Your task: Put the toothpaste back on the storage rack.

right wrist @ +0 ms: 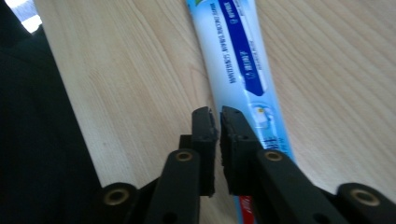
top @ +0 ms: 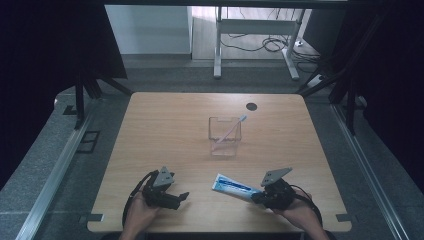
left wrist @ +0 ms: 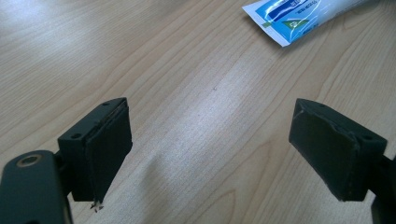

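Note:
A white and blue toothpaste tube (top: 232, 186) lies flat near the table's front edge, right of centre. My right gripper (top: 256, 196) sits at its near end. In the right gripper view that gripper (right wrist: 218, 114) has its jaws pressed almost together just above the tube (right wrist: 243, 60), and I see nothing between the pads. My left gripper (top: 181, 198) rests at the front left, pointing right. In the left gripper view it (left wrist: 210, 140) stands wide open over bare wood, with the tube's flat end (left wrist: 303, 16) farther off at the top right.
A clear plastic cup (top: 224, 136) stands at the middle of the wooden table (top: 165, 130), with a pink and white toothbrush (top: 234, 127) leaning in it. A round black grommet (top: 251, 106) sits near the far edge. Desk legs and cables stand beyond the table.

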